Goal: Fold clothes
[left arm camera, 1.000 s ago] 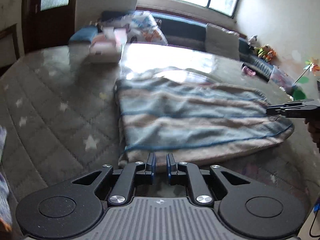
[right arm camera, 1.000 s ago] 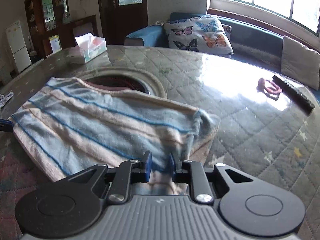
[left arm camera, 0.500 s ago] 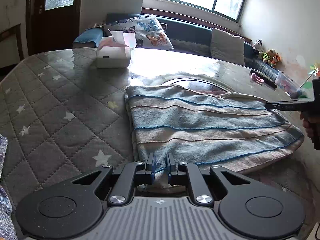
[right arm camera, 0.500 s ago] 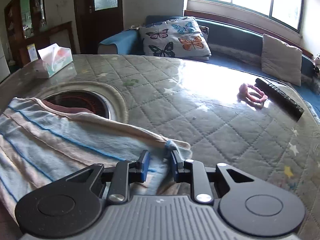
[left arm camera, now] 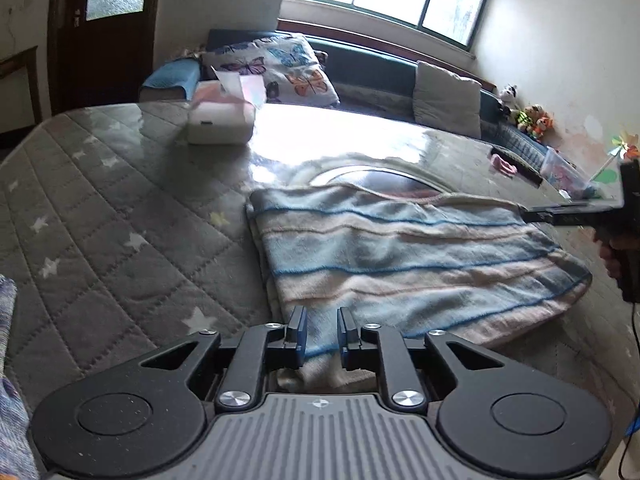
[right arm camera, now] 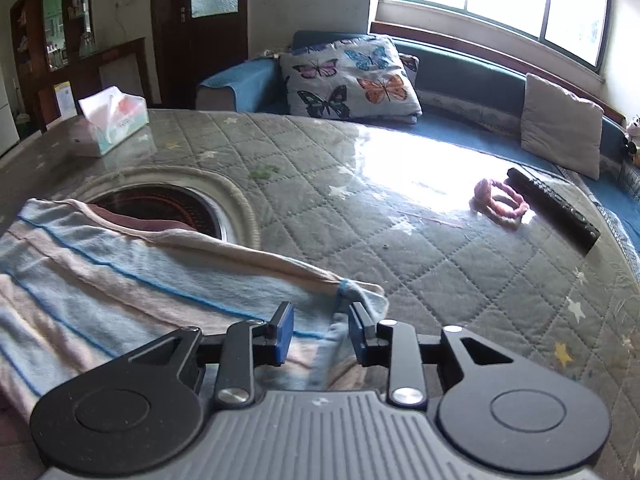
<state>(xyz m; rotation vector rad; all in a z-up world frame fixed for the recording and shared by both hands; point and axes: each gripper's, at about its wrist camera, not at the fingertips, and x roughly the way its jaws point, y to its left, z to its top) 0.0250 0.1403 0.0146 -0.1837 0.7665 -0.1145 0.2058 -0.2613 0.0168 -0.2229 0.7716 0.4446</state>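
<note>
A: How are the fingers set, and is anything gripped?

B: On the left gripper the jaws are seen opening, with a near corner of the striped blanket lying between them but no longer pinched; on the right gripper the jaws are likewise opening, a gap is seen on each side of the bunched corner between them, so nothing is judged to be held

A: Where is the blanket, and how is it expected to handle?

B: It is laid folded on the quilted tabletop, partly over the round inset; it is judged soft, light and limp, so it would sag wherever it is not supported, and its fleecy pile should be gripped without slipping; corners and the thick folded edge are considered the best places to be taken, both layers together

A: What room is left around it?

B: Open tabletop is seen to the left and beyond; the tissue box is well apart; the pink hair tie and remote are kept near the far right edge; the near edge of the tabletop is close beneath the blanket
</note>
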